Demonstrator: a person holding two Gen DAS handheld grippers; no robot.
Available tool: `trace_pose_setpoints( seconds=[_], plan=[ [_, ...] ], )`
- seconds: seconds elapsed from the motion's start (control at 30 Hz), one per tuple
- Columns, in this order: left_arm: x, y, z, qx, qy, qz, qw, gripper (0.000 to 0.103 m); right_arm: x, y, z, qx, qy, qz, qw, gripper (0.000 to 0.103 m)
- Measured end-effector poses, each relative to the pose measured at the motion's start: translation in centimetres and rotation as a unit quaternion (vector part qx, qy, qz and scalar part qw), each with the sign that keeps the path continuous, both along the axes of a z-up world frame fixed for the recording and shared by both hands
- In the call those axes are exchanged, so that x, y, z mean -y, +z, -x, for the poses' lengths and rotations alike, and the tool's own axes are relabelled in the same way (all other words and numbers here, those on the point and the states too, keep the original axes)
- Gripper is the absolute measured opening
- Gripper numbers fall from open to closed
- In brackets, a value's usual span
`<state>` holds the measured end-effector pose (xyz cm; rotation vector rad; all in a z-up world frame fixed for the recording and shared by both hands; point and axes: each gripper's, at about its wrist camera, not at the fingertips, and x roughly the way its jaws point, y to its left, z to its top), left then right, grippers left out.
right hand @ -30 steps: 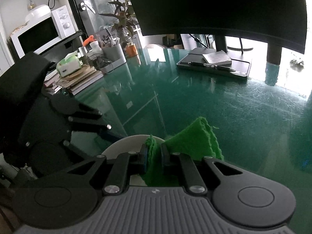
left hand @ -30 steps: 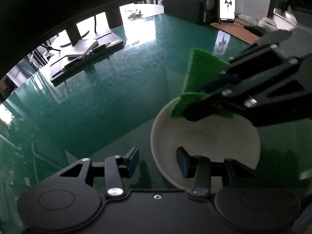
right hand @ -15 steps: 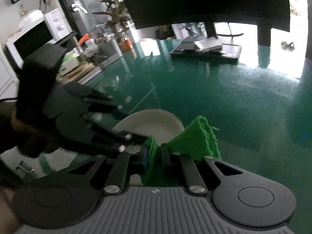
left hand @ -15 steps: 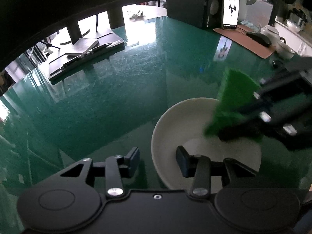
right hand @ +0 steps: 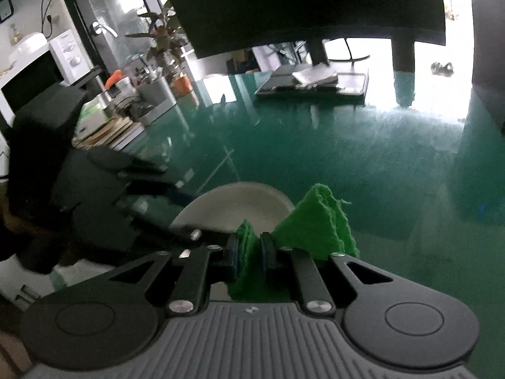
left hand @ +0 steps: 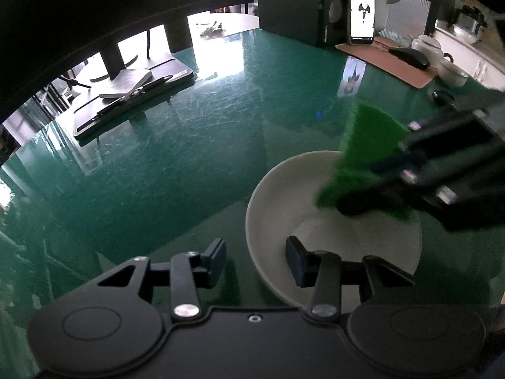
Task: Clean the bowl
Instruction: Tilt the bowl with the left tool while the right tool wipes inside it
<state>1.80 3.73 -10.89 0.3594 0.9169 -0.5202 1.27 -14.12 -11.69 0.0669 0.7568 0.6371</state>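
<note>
we see the white bowl (left hand: pixel 277 208) on the green counter (left hand: pixel 176 158), rt of center in left wrist view. inside: only the green cloth (left hand: pixel 359 161), lower edge down on the far inner wall, rest sticking up past the rim. right gripper (right hand: pixel 249 249) fingers pinching cloth tight. left gripper (left hand: pixel 255 259) fingers part spread, straddling the near rim w/ one finger inside, one outside; can't tell if pads touch. right gripper blurred in left view, covers bowl's rt rim. bowl mostly hidden in right view.
</note>
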Motion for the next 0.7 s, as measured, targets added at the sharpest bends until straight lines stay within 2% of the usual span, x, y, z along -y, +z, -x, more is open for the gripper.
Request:
trace_pose_setpoints(
  seconds=[0.1,0.27,0.5,0.57,0.7],
  plan=[
    [0.2,0.0,0.1,-0.002,0.015,-0.001,0.9999,0.043,0.5,0.1,-0.9,-0.001,0.011,-0.004,1.0,0.012],
    [0.9,0.2,0.2,-0.005,0.04,-0.017,0.999,0.044,1.6,0.0,0.5,-0.018,0.053,-0.016,0.998,0.012],
    [2.0,0.3,0.7,-0.001,0.07,-0.034,0.9969,0.043,2.5,-0.1,-1.9,0.009,0.066,-0.026,0.997,0.012],
    [2.5,0.3,1.0,0.005,0.077,-0.045,0.996,0.043,2.9,0.0,-1.4,0.002,0.074,-0.032,0.997,0.013],
    [2.4,0.3,1.1,0.003,0.099,-0.04,0.9943,0.043,3.4,-0.2,0.0,0.004,0.103,-0.037,0.994,0.013]
  ],
)
